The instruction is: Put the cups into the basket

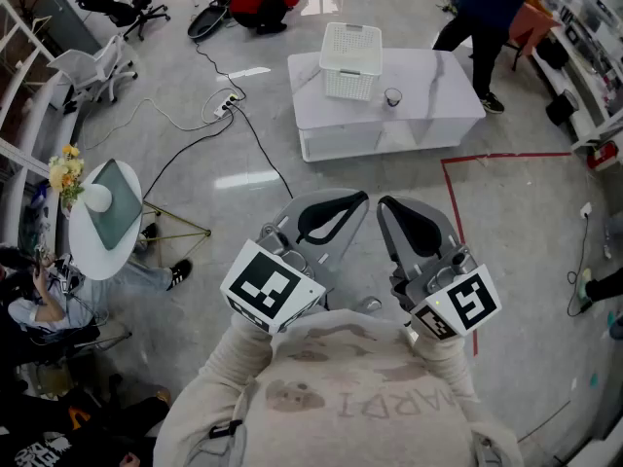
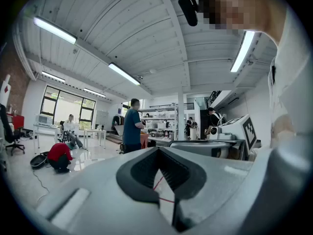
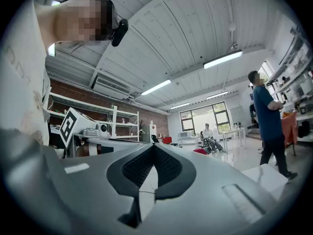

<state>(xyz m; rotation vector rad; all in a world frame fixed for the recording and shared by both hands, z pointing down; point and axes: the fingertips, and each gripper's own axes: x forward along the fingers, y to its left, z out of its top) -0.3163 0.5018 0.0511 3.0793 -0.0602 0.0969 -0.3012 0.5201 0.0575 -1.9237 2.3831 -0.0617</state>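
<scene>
Cup (image 1: 392, 96) near the middle of the table (image 1: 438, 76), just beside the basket (image 1: 350, 61)
Basket sits toward the far left edge; left gripper (image 1: 358, 200) and right gripper (image 1: 386, 204), both clenched on nothing, hang well apart from it.

Right claw (image 3: 153, 146), jaws meeting at the tips; a person (image 3: 268, 124) stands beyond, seemingly beside a table (image 3: 266, 176).

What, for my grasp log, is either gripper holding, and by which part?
Nothing: the left gripper and the right gripper are both shut and empty.
</scene>
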